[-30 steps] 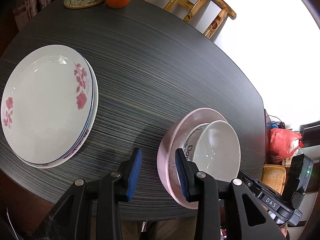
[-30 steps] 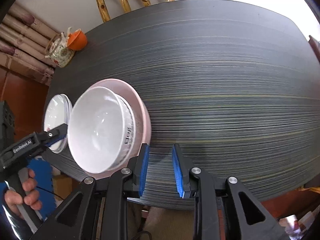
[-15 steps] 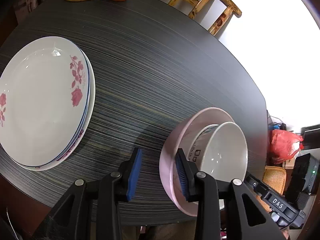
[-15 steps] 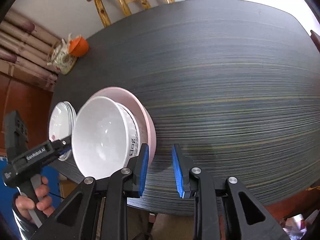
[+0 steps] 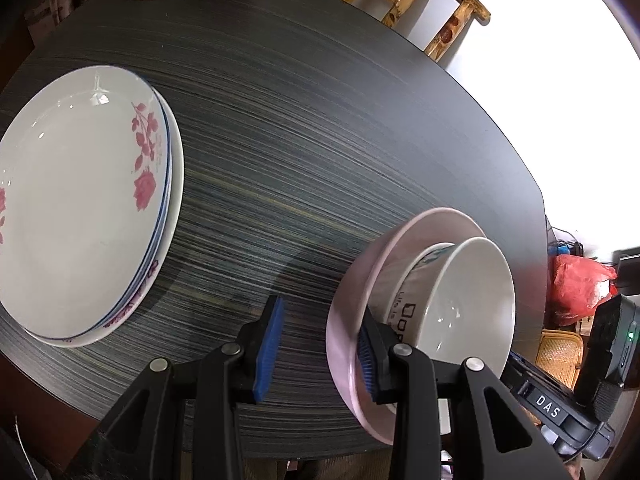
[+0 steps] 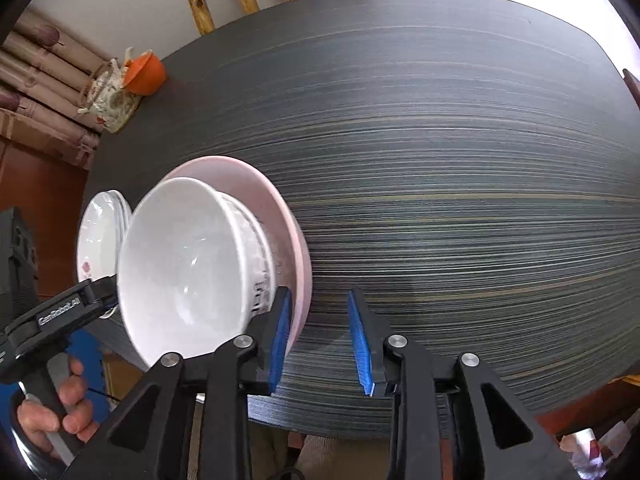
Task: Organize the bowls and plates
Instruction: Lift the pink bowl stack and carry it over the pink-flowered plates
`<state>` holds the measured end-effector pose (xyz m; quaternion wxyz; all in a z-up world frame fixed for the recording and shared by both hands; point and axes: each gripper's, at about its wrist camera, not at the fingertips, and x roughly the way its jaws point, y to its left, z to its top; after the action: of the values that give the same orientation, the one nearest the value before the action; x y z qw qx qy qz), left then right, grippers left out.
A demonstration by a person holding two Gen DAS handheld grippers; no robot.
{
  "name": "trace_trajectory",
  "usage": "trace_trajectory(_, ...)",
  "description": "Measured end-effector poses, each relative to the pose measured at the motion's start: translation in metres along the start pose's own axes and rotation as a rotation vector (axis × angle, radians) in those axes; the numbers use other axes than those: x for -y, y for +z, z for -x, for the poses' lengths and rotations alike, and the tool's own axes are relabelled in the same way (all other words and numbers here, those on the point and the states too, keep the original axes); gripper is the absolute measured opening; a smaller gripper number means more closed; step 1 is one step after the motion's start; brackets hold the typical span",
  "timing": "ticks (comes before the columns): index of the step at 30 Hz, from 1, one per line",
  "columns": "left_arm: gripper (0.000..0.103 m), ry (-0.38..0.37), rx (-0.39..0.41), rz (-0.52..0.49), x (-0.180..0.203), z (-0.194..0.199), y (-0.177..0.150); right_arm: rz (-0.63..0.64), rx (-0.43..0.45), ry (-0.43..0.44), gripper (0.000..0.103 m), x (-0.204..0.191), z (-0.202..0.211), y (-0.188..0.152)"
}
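Observation:
A white bowl [image 5: 468,300] sits nested inside a pink bowl [image 5: 360,276] near the table's front edge; a printed bowl rim shows between them. Both show in the right wrist view, white bowl [image 6: 180,264] and pink bowl [image 6: 288,224]. A stack of white plates with red roses [image 5: 80,196] lies at the left, also visible in the right wrist view [image 6: 96,232]. My left gripper [image 5: 316,352] is open, its jaws astride the pink bowl's near rim. My right gripper [image 6: 320,336] is open, its jaws astride the pink bowl's rim on the opposite side.
The dark striped table [image 6: 460,160] stretches far and right. A floral teapot [image 6: 108,100] and an orange lidded cup [image 6: 146,74] stand at the far corner. A wooden chair [image 5: 420,4] stands behind the table. A red bag [image 5: 576,280] lies beyond the right edge.
Both grippers have moved closer to the bowl stack, so that each now has the pink bowl's rim between its open jaws. The bowls and plates have not moved.

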<state>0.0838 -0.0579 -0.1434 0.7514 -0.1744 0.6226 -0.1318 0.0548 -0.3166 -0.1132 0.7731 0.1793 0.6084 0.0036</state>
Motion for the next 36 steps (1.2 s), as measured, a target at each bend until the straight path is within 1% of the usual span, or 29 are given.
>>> trace_trajectory(4, 0.035, 0.007, 0.015, -0.009, 0.001, 0.000, 0.001, -0.027, -0.003, 0.003, 0.028, 0.003, -0.006, 0.003)
trace_trajectory(7, 0.035, 0.028, 0.040, -0.016, 0.002, 0.001, -0.001, -0.031, 0.003, 0.000, 0.029, 0.003, -0.008, 0.004)
trace_trajectory(9, 0.035, 0.023, 0.051, -0.001, 0.000, 0.001, -0.002, -0.029, 0.010, -0.005, 0.029, 0.003, -0.008, 0.005)
trace_trajectory(11, 0.033, 0.021, 0.058, 0.009, 0.000, 0.002, -0.004, -0.028, 0.016, -0.005, 0.031, 0.004, -0.007, 0.005)
trace_trajectory(12, 0.033, 0.033, 0.064, 0.005, 0.002, 0.002, -0.005, -0.027, 0.017, -0.003, 0.031, 0.006, -0.007, 0.004)
trace_trajectory(17, 0.025, 0.027, 0.073, 0.008, 0.003, 0.002, -0.005, -0.018, 0.014, 0.004, 0.030, 0.008, -0.006, 0.005)
trace_trajectory(22, 0.007, 0.006, 0.087, -0.010, 0.009, 0.002, -0.006, -0.035, 0.016, 0.019, 0.030, 0.009, -0.006, 0.005)
trace_trajectory(24, 0.006, 0.018, 0.092, -0.019, 0.012, 0.002, -0.006, -0.040, 0.018, 0.024, 0.029, 0.011, -0.006, 0.004)
trace_trajectory(30, 0.007, 0.014, 0.084, -0.014, 0.011, 0.002, -0.004, -0.028, 0.025, 0.031, 0.028, 0.010, -0.005, 0.003)
trace_trajectory(36, 0.007, 0.027, 0.067, -0.029, 0.012, 0.001, 0.000, -0.029, 0.015, 0.056, 0.018, 0.008, -0.005, 0.005)
